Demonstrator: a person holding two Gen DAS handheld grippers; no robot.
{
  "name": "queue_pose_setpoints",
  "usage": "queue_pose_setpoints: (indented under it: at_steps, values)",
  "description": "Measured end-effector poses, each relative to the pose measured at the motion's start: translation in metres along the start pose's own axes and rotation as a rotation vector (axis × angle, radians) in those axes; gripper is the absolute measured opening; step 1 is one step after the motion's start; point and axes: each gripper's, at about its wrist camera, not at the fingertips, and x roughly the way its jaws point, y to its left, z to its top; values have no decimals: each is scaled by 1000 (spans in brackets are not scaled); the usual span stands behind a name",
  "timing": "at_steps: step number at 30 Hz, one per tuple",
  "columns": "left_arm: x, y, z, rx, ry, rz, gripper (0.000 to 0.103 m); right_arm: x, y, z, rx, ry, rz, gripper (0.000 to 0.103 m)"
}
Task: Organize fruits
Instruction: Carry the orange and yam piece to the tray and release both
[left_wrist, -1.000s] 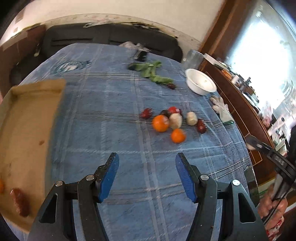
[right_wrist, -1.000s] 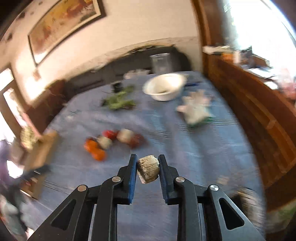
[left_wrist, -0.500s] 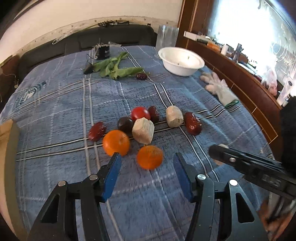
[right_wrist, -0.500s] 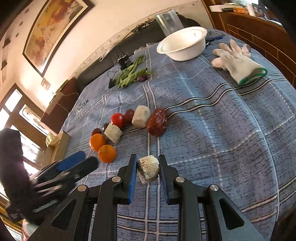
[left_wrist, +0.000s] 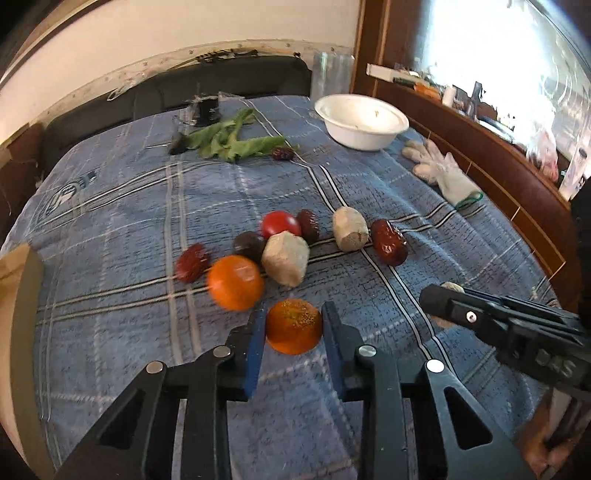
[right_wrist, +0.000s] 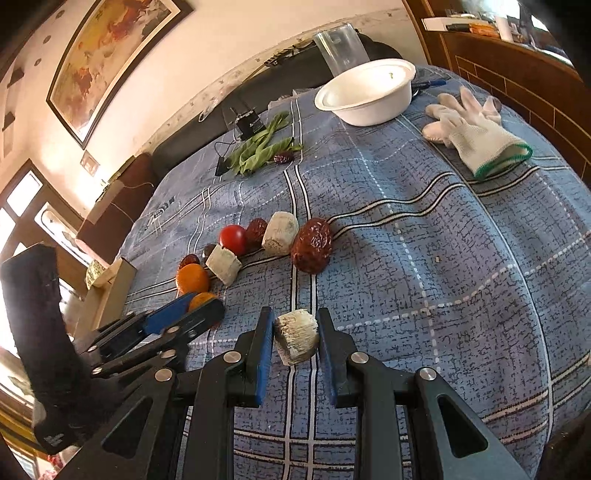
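Your left gripper (left_wrist: 293, 325) has just been closing, and its blue pads now squeeze a small orange (left_wrist: 293, 326) on the blue cloth (left_wrist: 461, 258). Your right gripper (right_wrist: 295, 338) holds a pale chunk (right_wrist: 296, 341) tight, just above the cloth. The other fruits (left_wrist: 280, 223) lie in a bunch beyond the small orange.
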Motion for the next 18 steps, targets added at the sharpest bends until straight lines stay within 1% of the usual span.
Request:
queue_pose_setpoints:
  at_steps: [5, 7, 9, 11, 12, 14, 15, 17, 18]
  values:
    - [-49, 38, -12, -119, -47, -29, 29, -3, 4, -2, -23, -21, -32, 24]
    - [-77, 66, -21, -177, -79, -12, 29, -2, 5, -3, -38, -22, -46, 24]
    - [-97, 89, -28, -223, -101, 11, 29, -1, 10, -4, -60, -23, -60, 24]
    - [-121, 119, -37, -277, -125, 52, 29, -2, 17, -5, -84, -24, -68, 25]
    - [-135, 139, -43, -309, -138, 102, 29, -3, 23, -6, -97, -21, -60, 25]
    - [-153, 168, -52, -347, -152, 170, 29, -5, 40, -8, -114, 5, 4, 25]
    - [-157, 179, -54, -358, -153, 189, 29, -5, 54, -10, -130, 23, 38, 25]
    - [-169, 210, -65, -400, -140, 254, 29, -5, 85, -14, -177, 46, 93, 25]
    - [-171, 219, -69, -411, -136, 266, 29, -4, 97, -16, -191, 53, 111, 25]
